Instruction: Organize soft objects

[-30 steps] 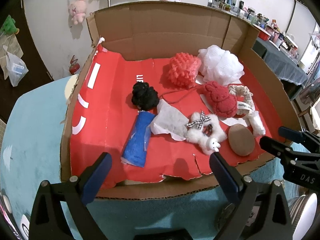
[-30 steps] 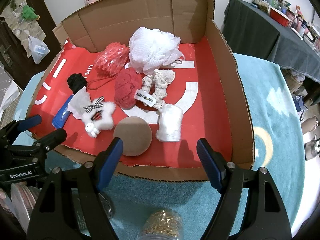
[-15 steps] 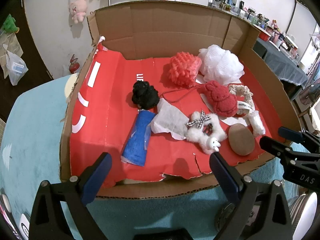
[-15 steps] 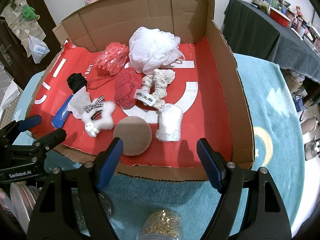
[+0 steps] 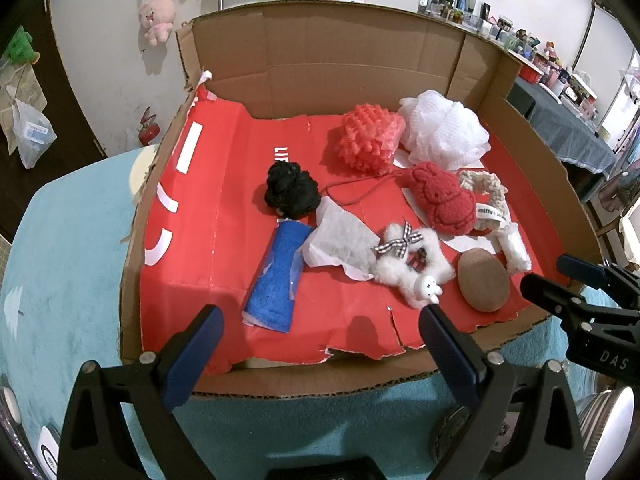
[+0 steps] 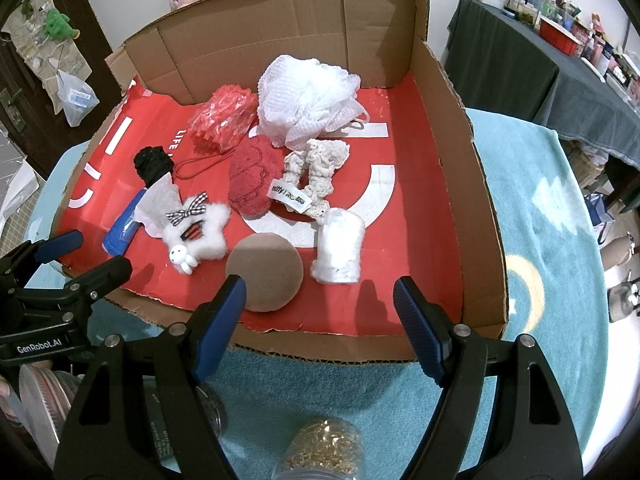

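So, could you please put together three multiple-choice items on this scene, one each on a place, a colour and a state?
1. What lies right beside the white mesh bath pouf?
A. the blue sponge
B. the coral-red mesh pouf
C. the brown round sponge

2. What colour is the bunny plush with the tag?
A. red
B. green
C. yellow

3. How do the right gripper's fingers stand?
A. shut on the brown sponge
B. shut on nothing
C. open, holding nothing

Answers:
1 B, the coral-red mesh pouf touches its side at the back of the cardboard box.
2 A, its fabric is red.
3 C, the fingers stand wide apart before the box's front edge with nothing between them.
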Tool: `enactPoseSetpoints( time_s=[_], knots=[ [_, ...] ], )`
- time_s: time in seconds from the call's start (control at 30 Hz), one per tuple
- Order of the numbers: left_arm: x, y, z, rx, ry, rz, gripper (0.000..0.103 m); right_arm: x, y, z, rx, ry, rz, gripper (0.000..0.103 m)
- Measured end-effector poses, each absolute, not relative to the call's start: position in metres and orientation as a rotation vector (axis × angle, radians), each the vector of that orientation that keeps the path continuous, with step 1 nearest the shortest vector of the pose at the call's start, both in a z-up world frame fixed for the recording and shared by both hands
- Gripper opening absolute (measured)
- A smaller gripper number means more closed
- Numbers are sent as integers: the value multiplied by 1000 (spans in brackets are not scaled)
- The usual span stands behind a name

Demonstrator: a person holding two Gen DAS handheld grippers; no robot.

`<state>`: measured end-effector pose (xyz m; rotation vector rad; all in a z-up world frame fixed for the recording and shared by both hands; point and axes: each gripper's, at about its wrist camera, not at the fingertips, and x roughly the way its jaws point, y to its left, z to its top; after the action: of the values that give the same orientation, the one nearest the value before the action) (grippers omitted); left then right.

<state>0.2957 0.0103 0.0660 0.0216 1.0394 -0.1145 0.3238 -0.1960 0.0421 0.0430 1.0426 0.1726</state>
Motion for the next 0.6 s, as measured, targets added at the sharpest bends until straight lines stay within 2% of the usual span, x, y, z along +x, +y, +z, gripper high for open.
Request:
enactPoseSetpoints(
  time_s=[0.6],
  knots=[
    [296, 11, 66, 21, 1040, -115, 100, 323, -195, 43, 38, 1040, 170, 76]
  ],
)
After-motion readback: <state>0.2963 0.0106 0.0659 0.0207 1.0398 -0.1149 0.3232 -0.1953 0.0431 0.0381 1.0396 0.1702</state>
